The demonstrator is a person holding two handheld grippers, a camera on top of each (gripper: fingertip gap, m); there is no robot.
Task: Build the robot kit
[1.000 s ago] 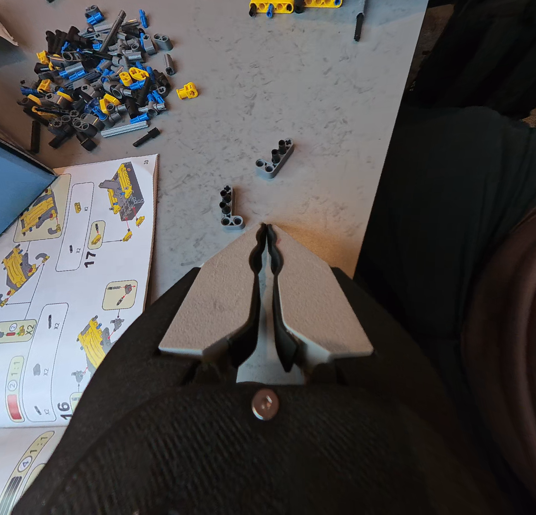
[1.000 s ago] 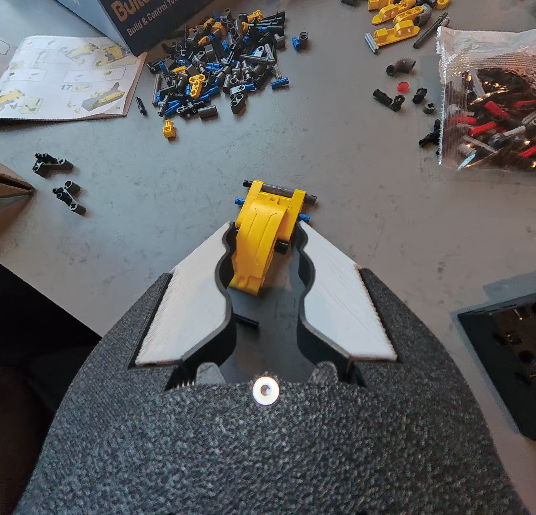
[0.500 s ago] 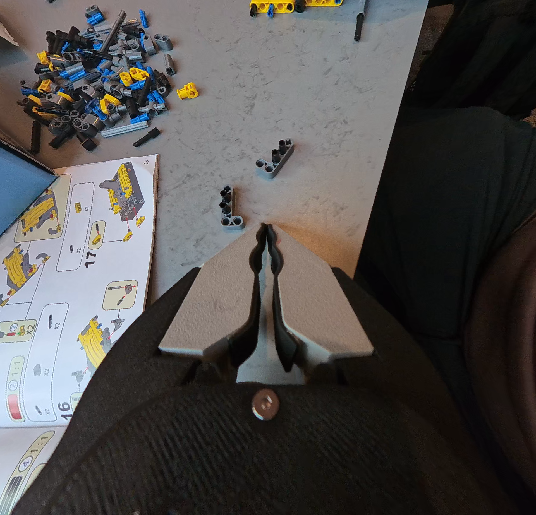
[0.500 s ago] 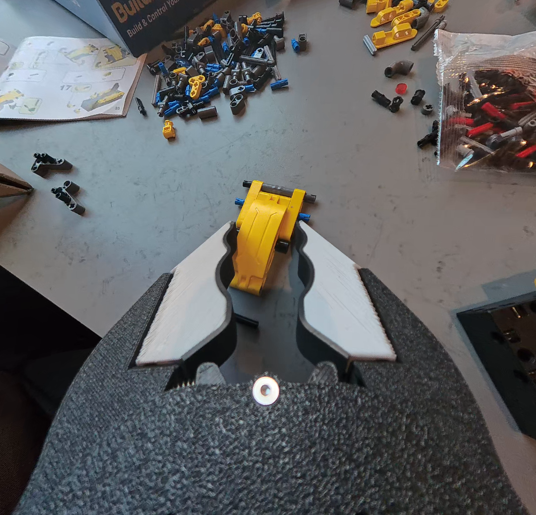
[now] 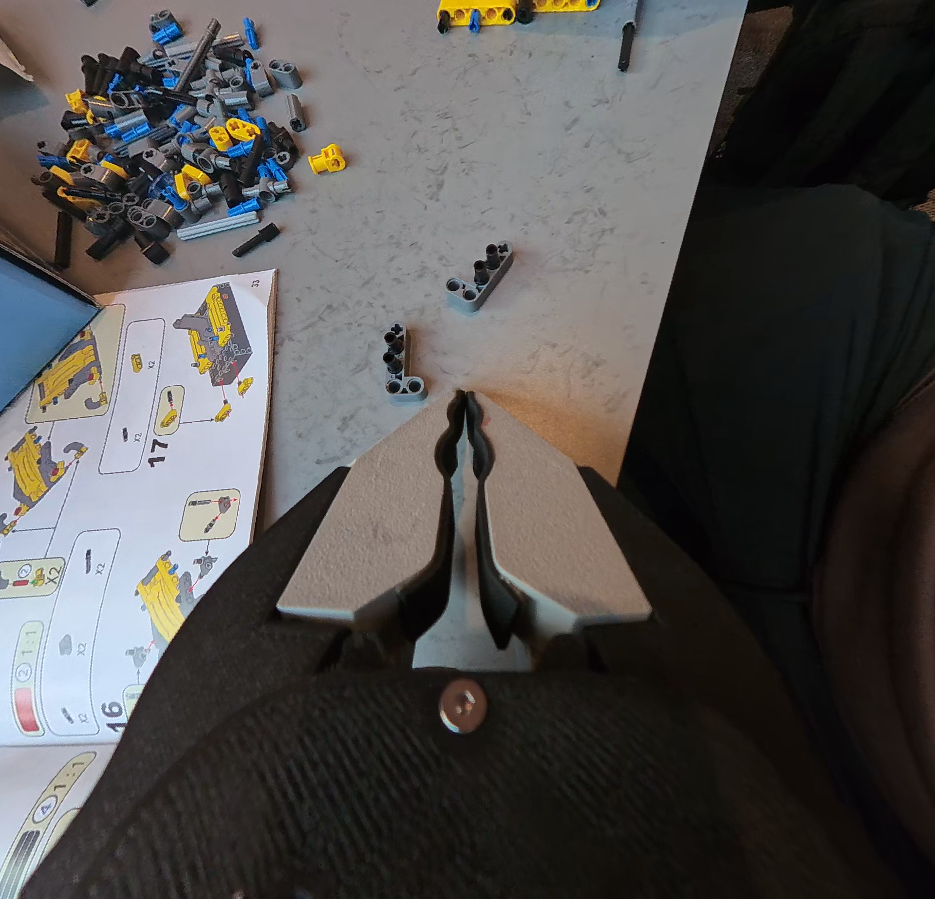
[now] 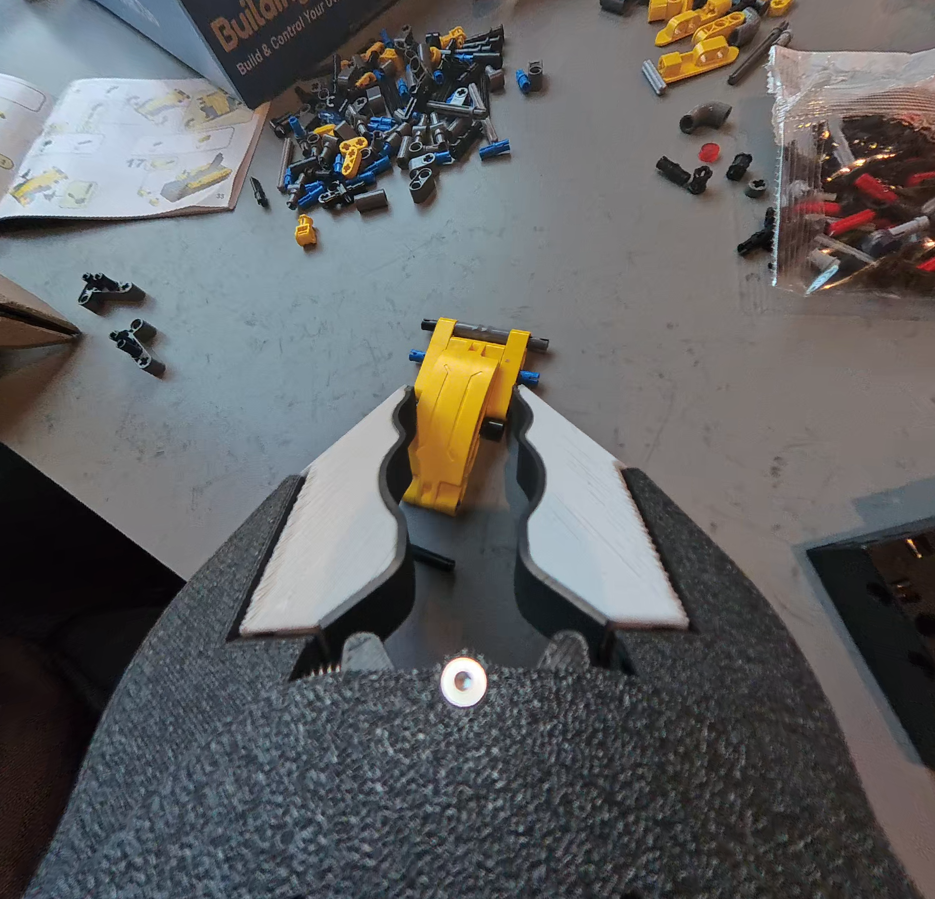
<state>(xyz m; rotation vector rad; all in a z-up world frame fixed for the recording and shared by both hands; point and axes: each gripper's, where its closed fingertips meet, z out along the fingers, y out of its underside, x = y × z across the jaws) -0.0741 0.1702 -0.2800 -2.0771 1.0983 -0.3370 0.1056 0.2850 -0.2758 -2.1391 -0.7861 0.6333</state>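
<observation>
Right tool [image 6: 461, 399]: jaws clamped on the yellow assembly [image 6: 458, 419], which sits between the fingertips with its long axis running straight out along the fingers, narrow end back toward the tool body, wide end forward. A dark axle [image 6: 485, 329] crosses that far end; blue pins [image 6: 528, 376] stick out at the sides. Whether the assembly rests on the tabletop [image 6: 582, 267] or is held just above it cannot be told.

Left tool [image 5: 464, 394]: jaws together, nothing between them, poised near the tabletop edge.

Grey L-shaped beam [image 5: 403, 366]: just beyond the left tool's tips, slightly left, apart from them, its long arm pointing away and carrying two black pins. This is the piece nearest that tool.

Second grey L-shaped beam [image 5: 480, 277]: farther from the left tool, ahead and a little right, lying on a diagonal.

Instruction booklet [image 5: 126, 470]: open, left of the left tool.

Loose yellow connector [image 5: 328, 158]: beyond the beams, beside the pile.

Pile of small parts [image 5: 167, 146]: black, grey, blue, yellow; far left of the left tool.

Clear bag of parts [image 6: 860, 176]: far right of the right tool.

Printed box [image 6: 283, 19]: farthest back, behind the pile.

Nothing stands between either tool and its nearest piece.
</observation>
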